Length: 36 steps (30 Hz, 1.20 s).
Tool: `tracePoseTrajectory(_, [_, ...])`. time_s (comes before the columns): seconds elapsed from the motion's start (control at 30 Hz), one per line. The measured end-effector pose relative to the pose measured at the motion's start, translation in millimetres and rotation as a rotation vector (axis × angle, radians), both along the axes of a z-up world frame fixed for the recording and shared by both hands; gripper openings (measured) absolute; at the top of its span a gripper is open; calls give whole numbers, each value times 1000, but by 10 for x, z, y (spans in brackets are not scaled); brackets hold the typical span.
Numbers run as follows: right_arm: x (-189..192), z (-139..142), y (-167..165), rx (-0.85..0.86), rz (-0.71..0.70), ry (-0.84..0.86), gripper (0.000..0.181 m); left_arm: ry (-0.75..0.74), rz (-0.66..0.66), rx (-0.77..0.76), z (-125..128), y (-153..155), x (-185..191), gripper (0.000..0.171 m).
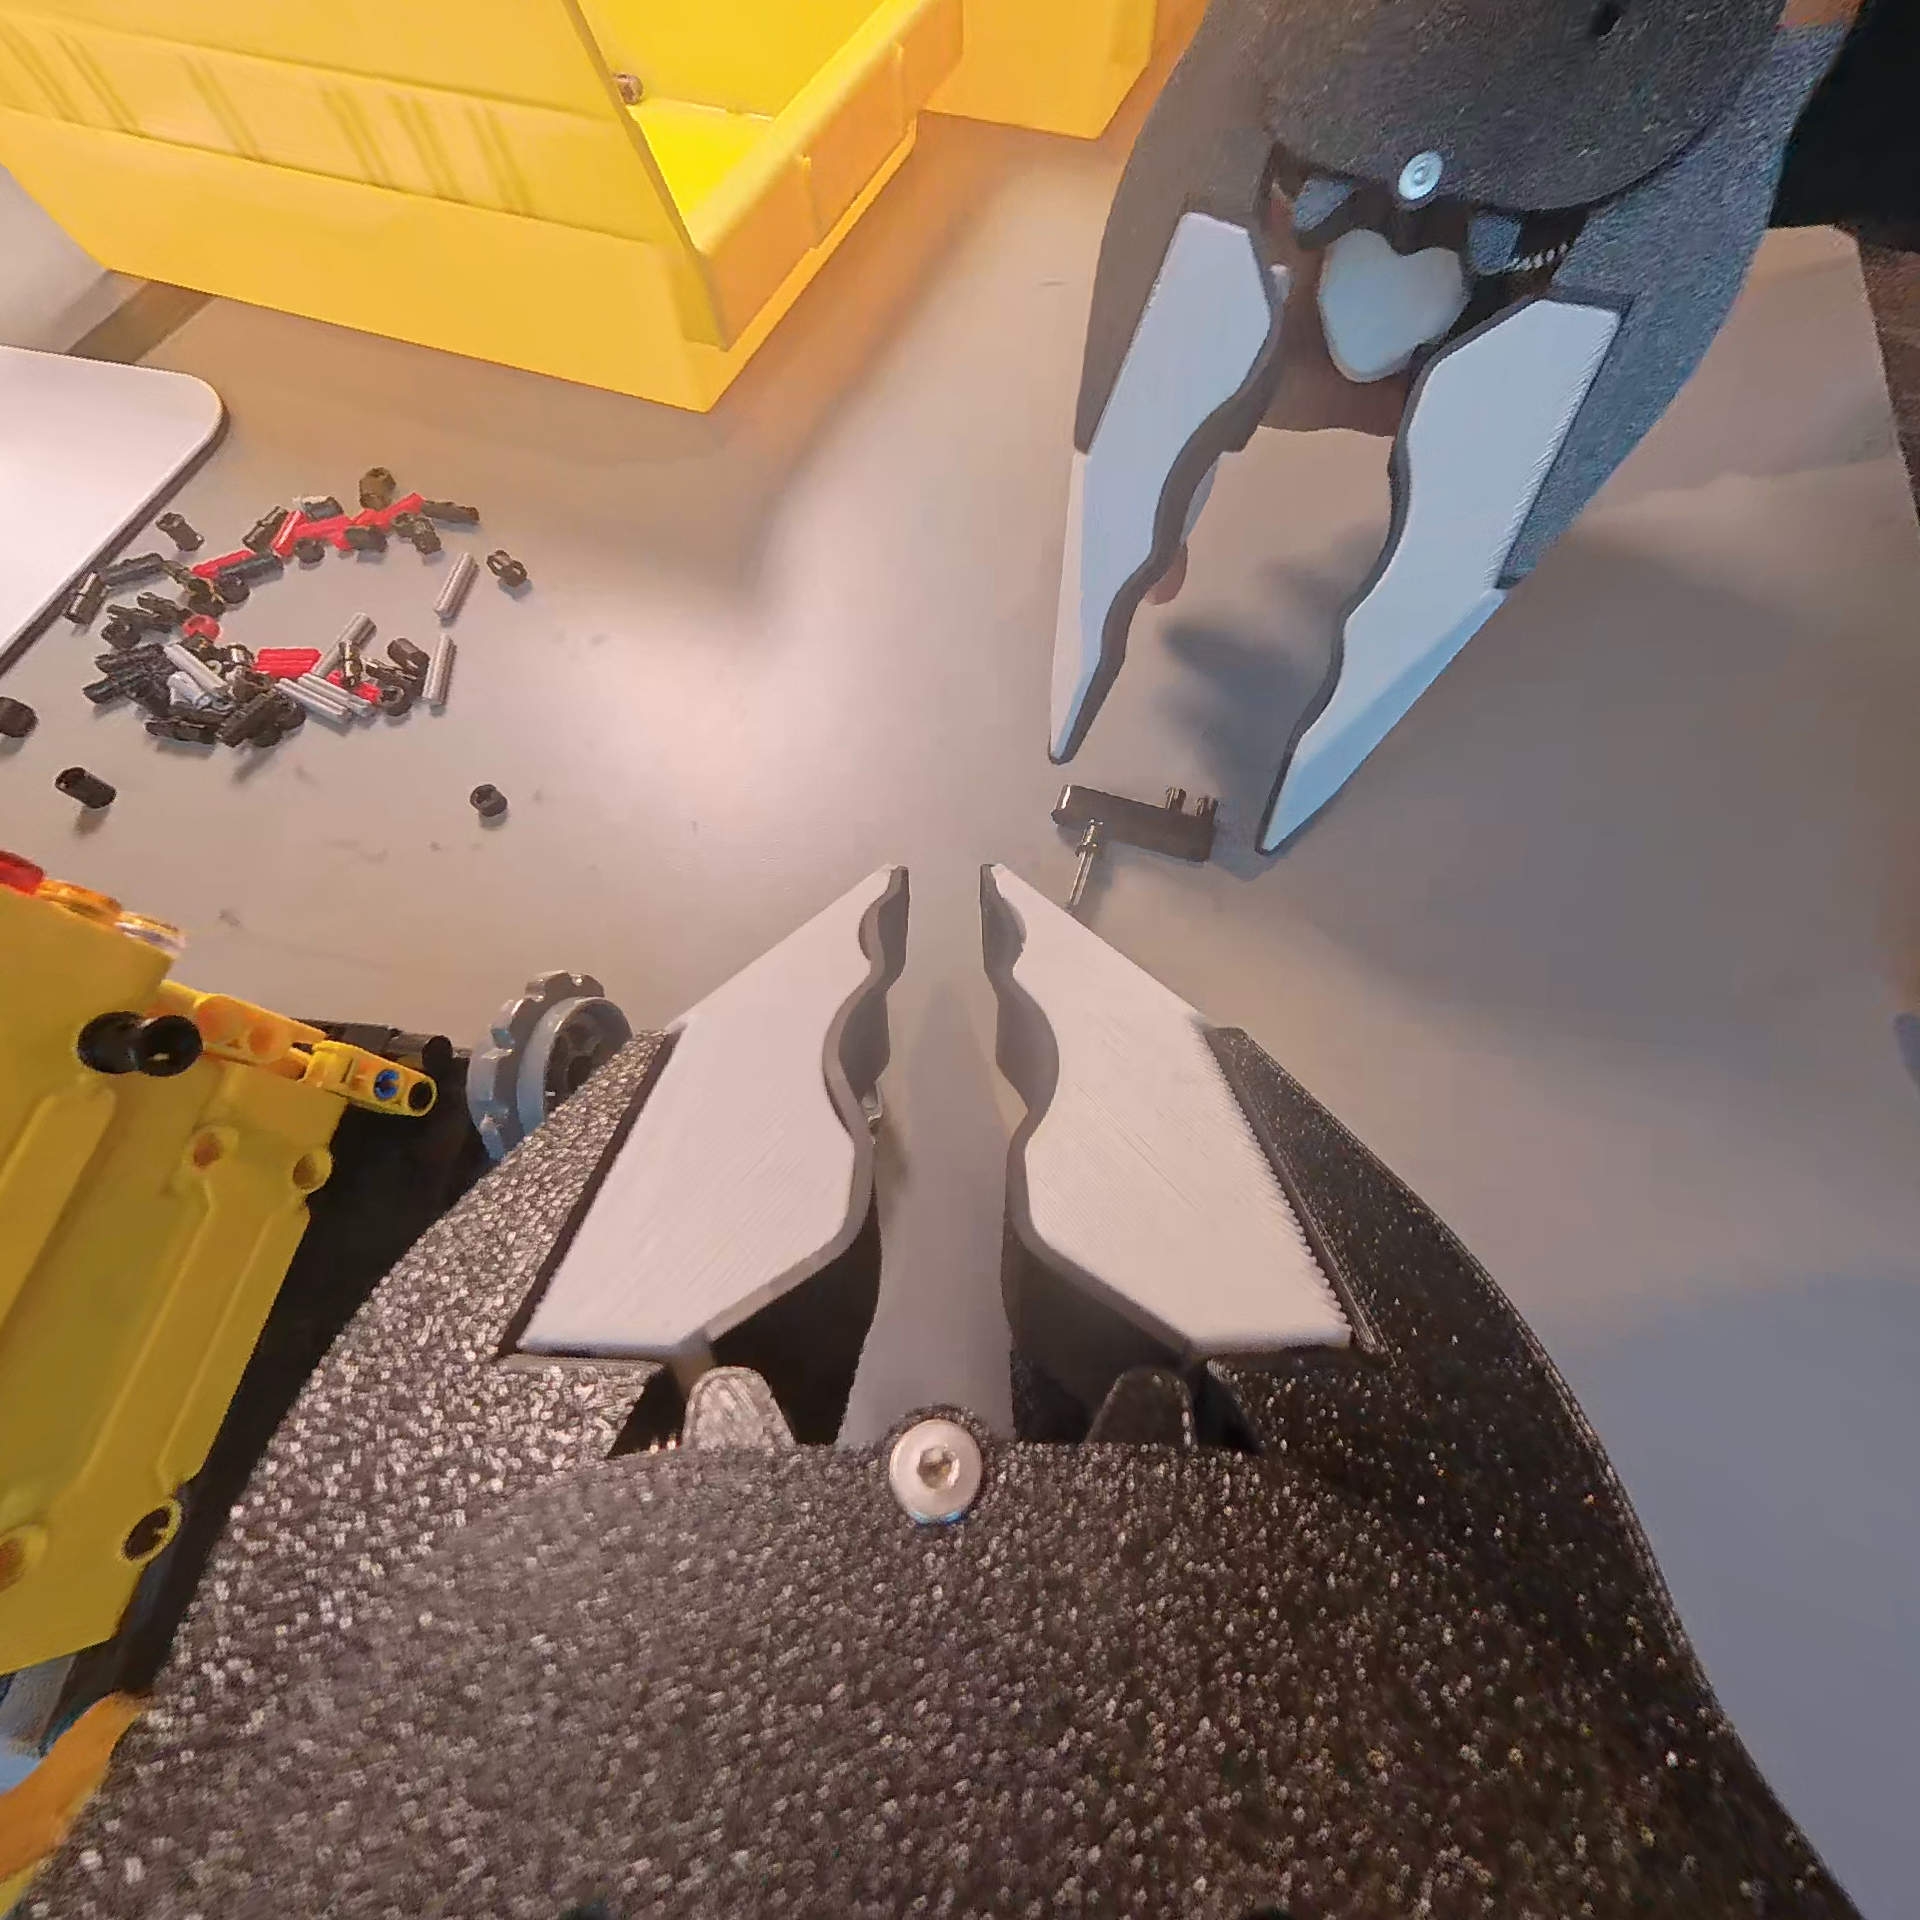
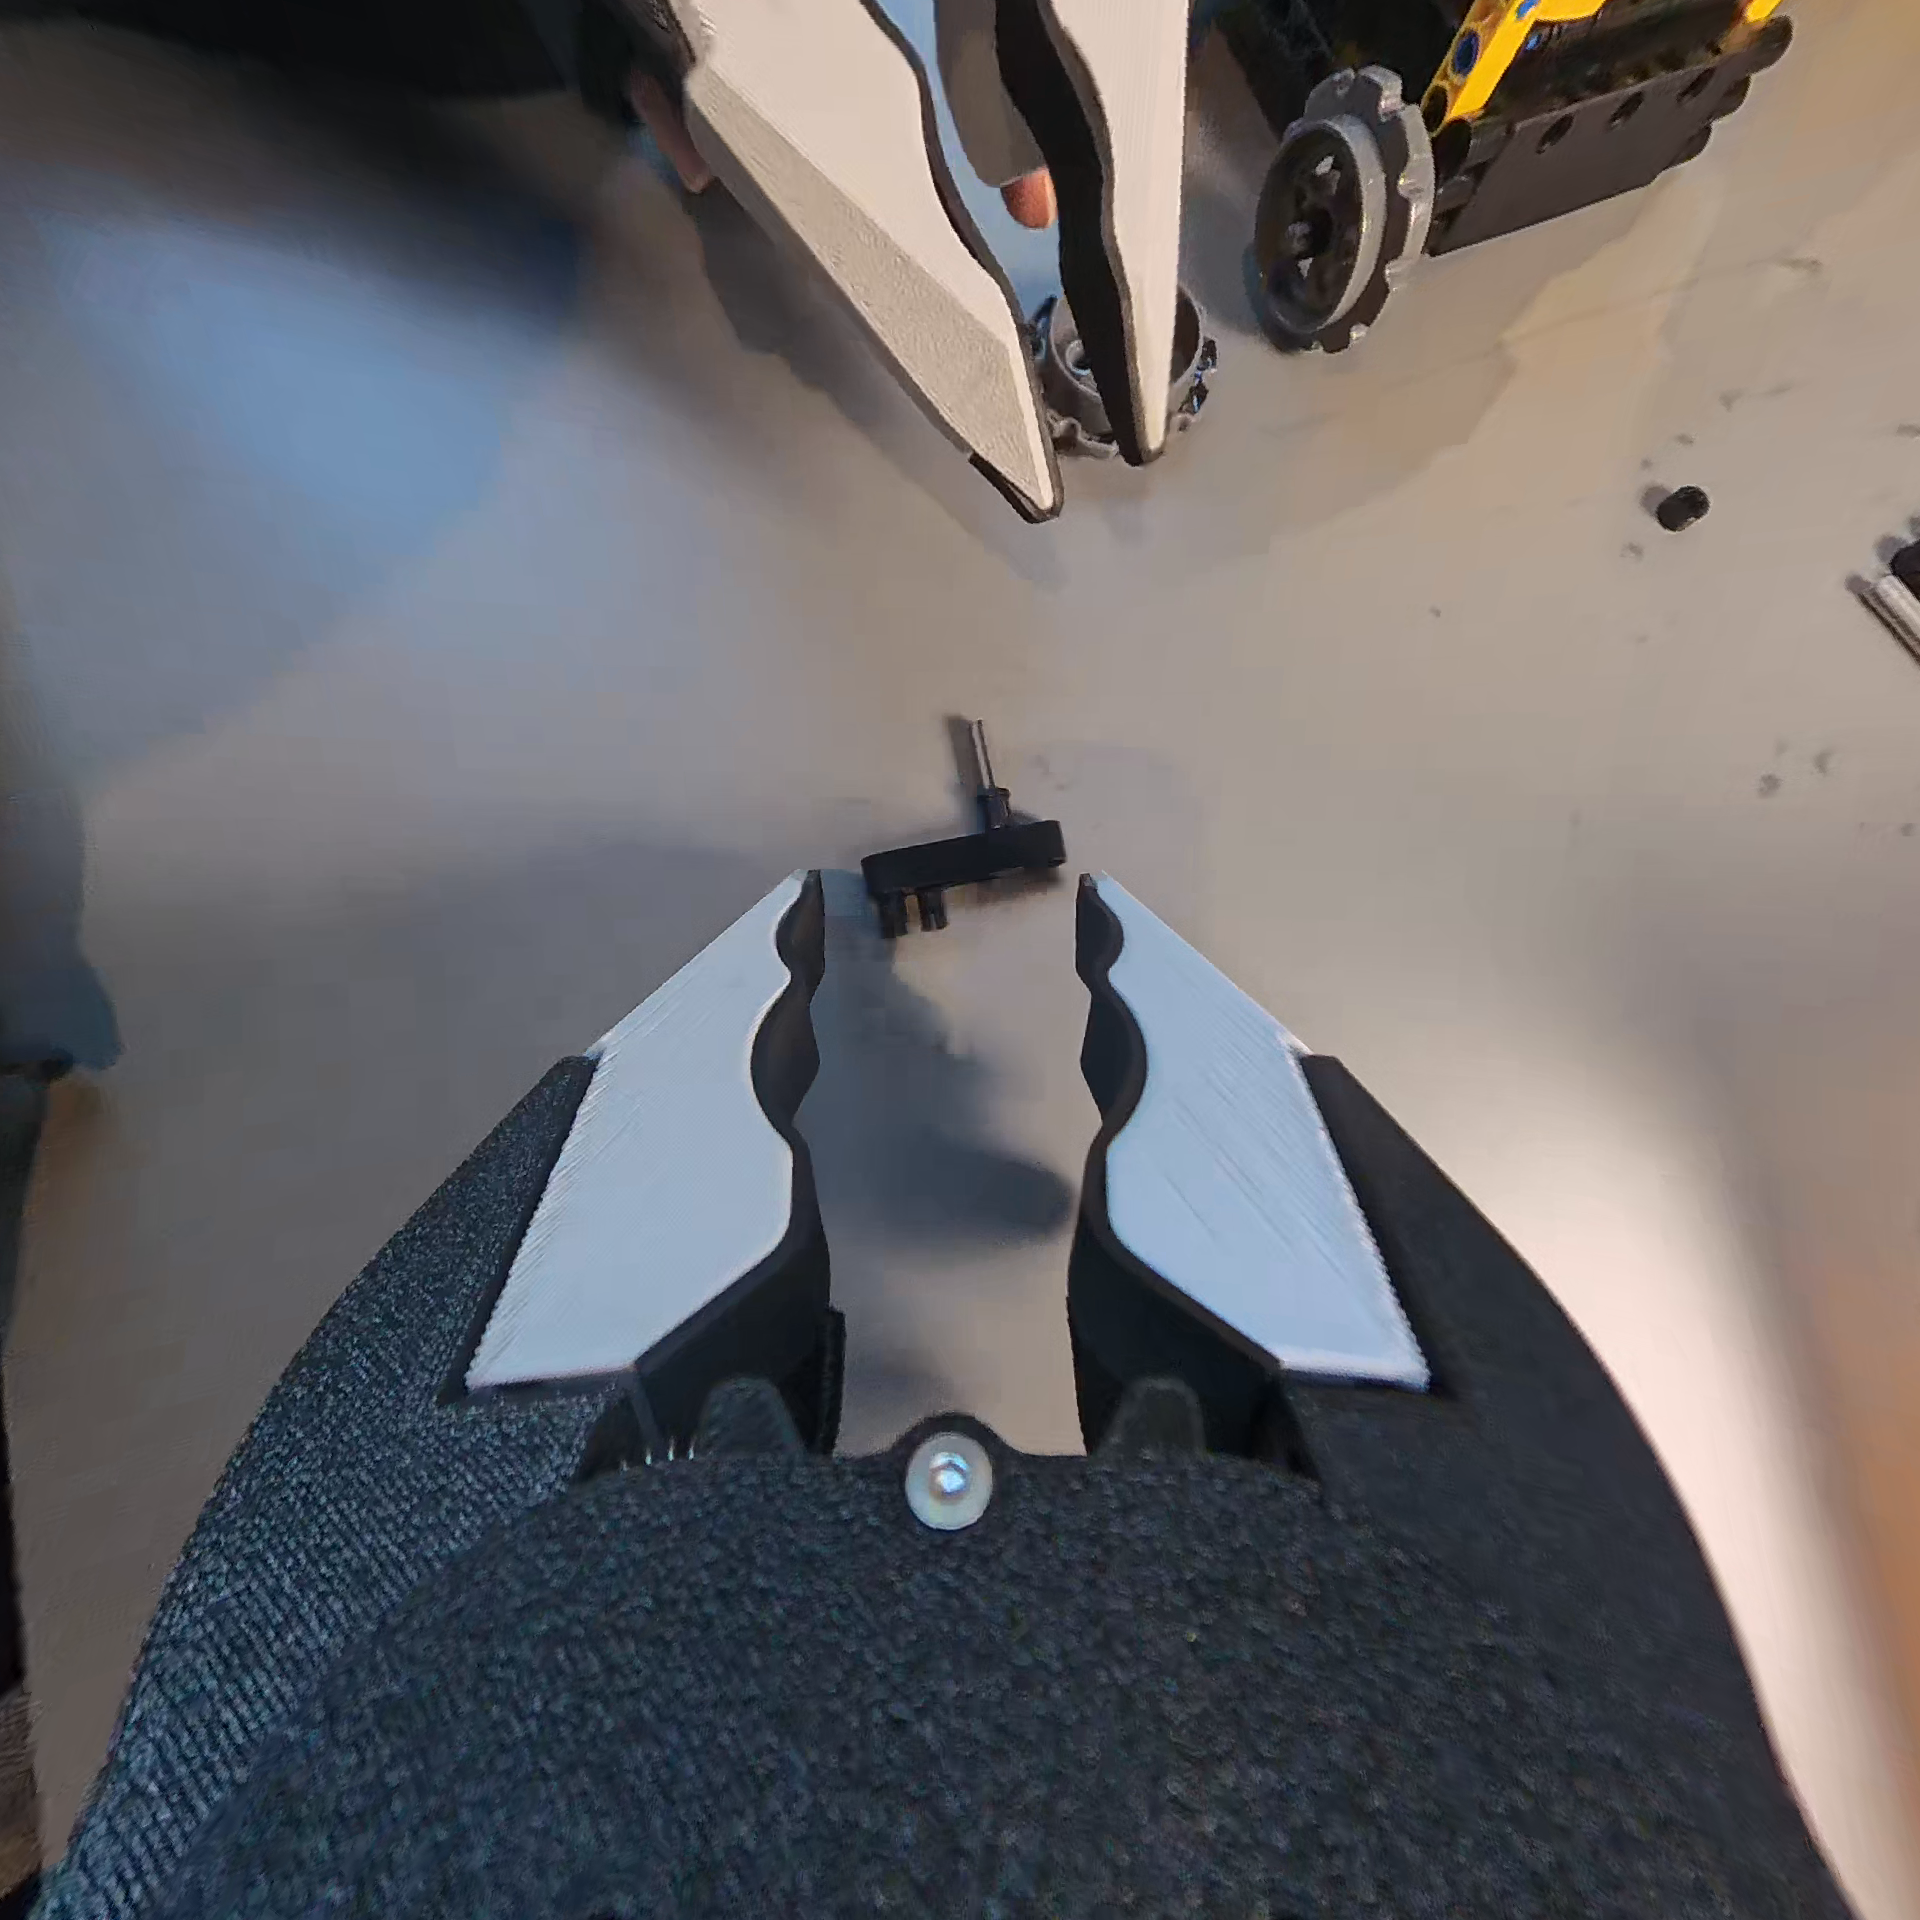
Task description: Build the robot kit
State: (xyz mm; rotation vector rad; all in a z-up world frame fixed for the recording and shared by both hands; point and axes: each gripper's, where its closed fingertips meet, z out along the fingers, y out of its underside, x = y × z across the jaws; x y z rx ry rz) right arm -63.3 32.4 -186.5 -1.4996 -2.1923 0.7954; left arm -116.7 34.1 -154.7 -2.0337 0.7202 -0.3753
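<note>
Grey worktop carries everything: your right gripper hovers with fingers spread just beside a small black pin connector, holding nothing. Your left gripper has fingers nearly closed, empty, near a yellow brick model.

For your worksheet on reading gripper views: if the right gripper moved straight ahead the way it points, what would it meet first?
The right gripper, jaws open, would probably first meet the small black beam with pins lying on the table just beyond its fingertips; depth is uncertain.
</note>
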Motion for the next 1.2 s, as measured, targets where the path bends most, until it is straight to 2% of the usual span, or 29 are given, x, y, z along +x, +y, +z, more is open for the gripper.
tracePoseTrajectory(0.07, [-38, -48, 48, -5, 4, -20, 47, -7, 7, 5, 16, 7, -15, 11])
tracePoseTrajectory(0.13, [-77, -18, 29, -38, 36, -18, 38, -7, 17, 10, 27, 16, -42, 11])
tracePoseTrajectory(0.37, [-106, -29, 76, 19, 314, -58, 17, 2, 23, 12, 21, 23, -65, 11])
tracePoseTrajectory(0.6, [-78, -32, 122, 41, 441, -112, 16, -7, 45, 35, 74, 43, -130, 10])
tracePoseTrajectory(1.0, [-73, -6, 110, -1, 372, 3, 19, -80, 125, 196, 398, 134, -252, 21])
tracePoseTrajectory(1.1, [-101, 146, 103, -47, 319, 111, 27, -115, 153, 243, 516, 141, -306, 23])
tracePoseTrajectory(1.2, [-186, 427, 165, -111, 222, 304, 39, -160, 191, 293, 641, 150, -388, 28])
